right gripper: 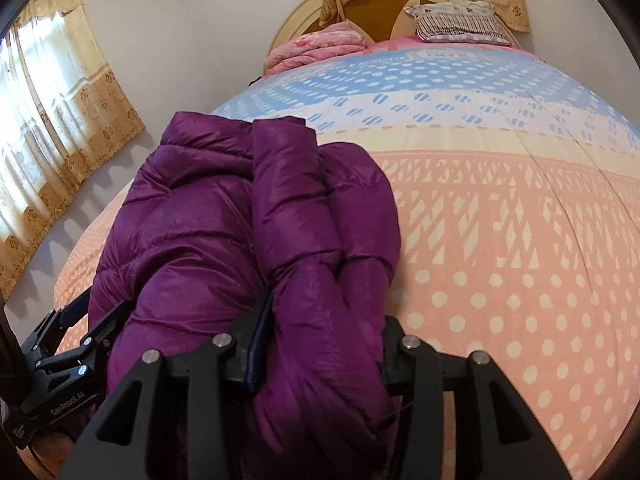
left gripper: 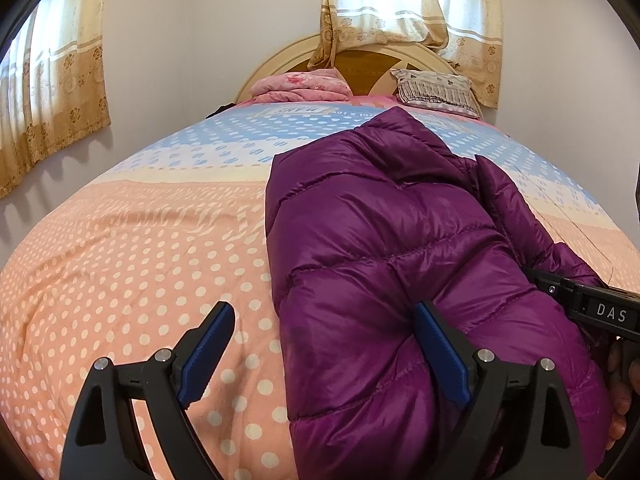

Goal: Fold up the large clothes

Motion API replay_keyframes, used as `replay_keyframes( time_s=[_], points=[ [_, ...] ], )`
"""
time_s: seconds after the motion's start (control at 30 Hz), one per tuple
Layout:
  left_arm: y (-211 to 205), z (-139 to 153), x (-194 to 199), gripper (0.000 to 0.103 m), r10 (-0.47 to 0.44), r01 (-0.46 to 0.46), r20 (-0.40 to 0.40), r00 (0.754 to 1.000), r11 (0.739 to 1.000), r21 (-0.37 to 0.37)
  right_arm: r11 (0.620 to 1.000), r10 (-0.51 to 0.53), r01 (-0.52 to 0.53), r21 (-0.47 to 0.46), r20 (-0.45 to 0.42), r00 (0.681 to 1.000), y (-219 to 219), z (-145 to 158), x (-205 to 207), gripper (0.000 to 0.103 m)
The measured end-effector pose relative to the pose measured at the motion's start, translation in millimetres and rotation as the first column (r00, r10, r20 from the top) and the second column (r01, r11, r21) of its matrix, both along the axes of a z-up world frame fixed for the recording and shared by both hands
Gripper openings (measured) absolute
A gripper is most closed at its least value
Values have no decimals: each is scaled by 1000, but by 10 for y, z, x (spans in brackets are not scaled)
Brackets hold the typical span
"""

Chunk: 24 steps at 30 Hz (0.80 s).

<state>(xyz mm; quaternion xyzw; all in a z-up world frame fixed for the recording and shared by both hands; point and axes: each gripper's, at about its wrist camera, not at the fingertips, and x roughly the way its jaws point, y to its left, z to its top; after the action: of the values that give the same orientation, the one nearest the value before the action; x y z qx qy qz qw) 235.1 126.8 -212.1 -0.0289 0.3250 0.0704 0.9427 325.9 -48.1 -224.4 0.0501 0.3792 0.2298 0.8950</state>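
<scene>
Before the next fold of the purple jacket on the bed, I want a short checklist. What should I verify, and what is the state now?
1. Jacket lies on the bed cover, already folded into a narrow bundle: ok.
2. Left gripper free of fabric, fingers wide apart over the jacket's edge: ok.
3. Right gripper has a fold of the jacket between its fingers; whether the pads press it: cannot tell.
4. Bed cover bare on both sides of the jacket: ok.
5. Pillow and pink blanket far away, at the headboard: ok.
6. Jacket's near end, below both cameras: cannot tell.
</scene>
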Motion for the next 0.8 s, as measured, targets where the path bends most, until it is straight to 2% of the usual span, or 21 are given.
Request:
replay_keyframes(
  time_s=[0.13,0.27,0.37,0.43,0.47,0.53,0.6,0.7,0.8],
  points=[
    [21,17,4,92,8,-8,-10,1000,1000,-7,1000,-5,5,-15,0,1000,13,10,7,48],
    [21,100,-26,91,24,-23,-34,999,1000,15,999,-19,19,-41,-7,1000,24,88,17,55],
    [12,403,-253,91,42,-43,8,999,998,48,998,-23,24,-56,13,1000,-11,270,-121,58],
    [-4,656,-478,91,39,-42,64,997,997,59,998,-15,19,-62,61,998,-65,479,-315,71],
    [-13,765,-583,91,43,-49,81,996,996,70,997,-19,25,-67,100,995,-103,611,-447,74],
    [-33,1023,-849,91,59,-69,120,991,994,85,997,-32,44,-69,170,985,-196,880,-745,76],
    [-54,1263,-1081,91,61,-75,160,985,994,82,997,-33,46,-56,204,978,-255,1059,-972,76],
    [-103,1495,-1338,91,80,-103,207,975,989,102,997,-50,65,-49,269,962,-320,1310,-1357,79],
    [-97,1651,-1553,91,88,-113,244,966,990,90,997,-54,66,-29,317,947,-334,1483,-1622,82]
  ],
)
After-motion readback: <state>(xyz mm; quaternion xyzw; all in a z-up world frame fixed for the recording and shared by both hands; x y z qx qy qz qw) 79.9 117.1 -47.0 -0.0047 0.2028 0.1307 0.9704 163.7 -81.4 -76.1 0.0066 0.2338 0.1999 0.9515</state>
